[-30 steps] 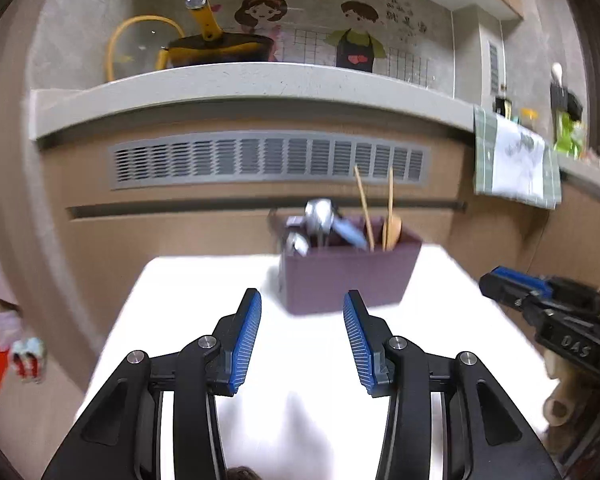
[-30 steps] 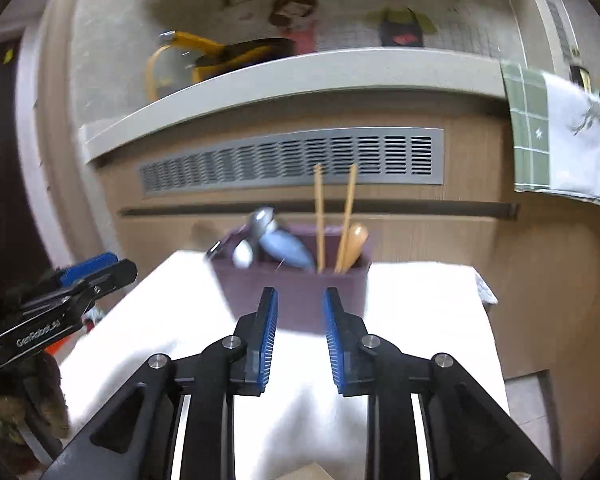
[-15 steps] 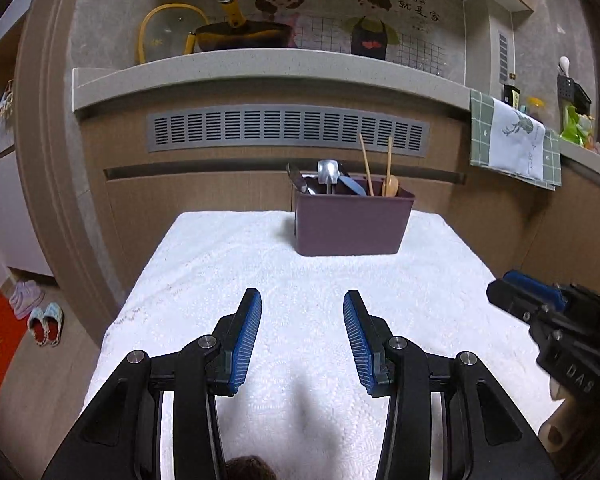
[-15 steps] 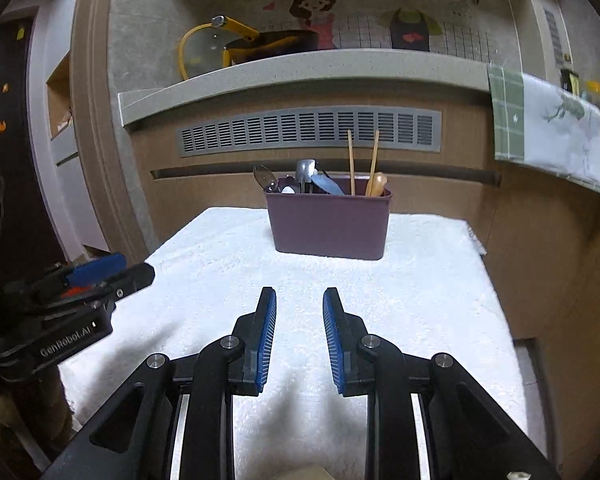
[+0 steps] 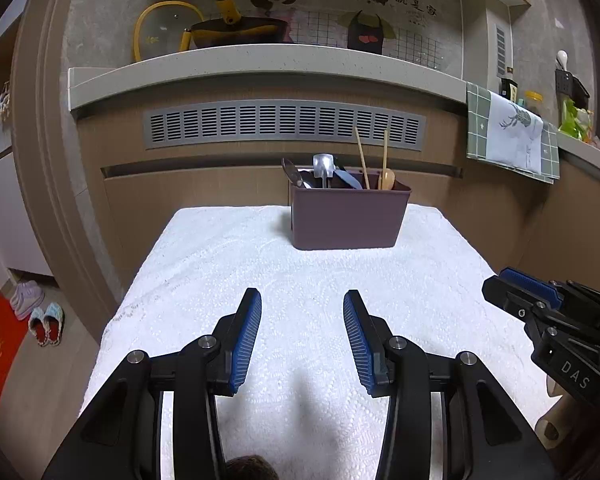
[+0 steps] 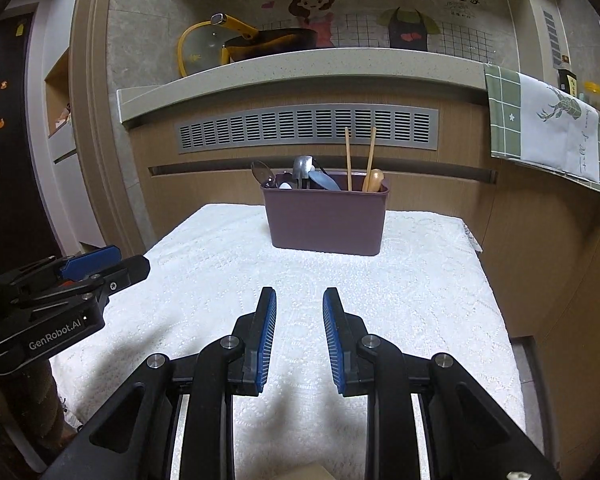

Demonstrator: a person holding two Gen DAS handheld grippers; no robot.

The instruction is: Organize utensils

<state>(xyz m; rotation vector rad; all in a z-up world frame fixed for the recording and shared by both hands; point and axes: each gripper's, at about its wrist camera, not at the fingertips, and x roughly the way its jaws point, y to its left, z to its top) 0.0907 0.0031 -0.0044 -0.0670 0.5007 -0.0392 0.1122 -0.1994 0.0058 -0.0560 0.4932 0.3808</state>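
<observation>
Left wrist view shows the purple caddy (image 5: 348,216) at the table's (image 5: 228,264) far edge, utensils (image 5: 324,172) inside – both the left gripper (image 5: 302,336) and right gripper (image 6: 299,336) spread, empty – so reach in level, pinching one handle only.

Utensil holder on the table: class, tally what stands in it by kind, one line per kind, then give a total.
Holder contents:
Chopsticks: 2
Wooden spoon: 1
Metal utensils (spoons, a small scoop; they overlap, so the count is approximate): about 4
Total: about 7
</observation>
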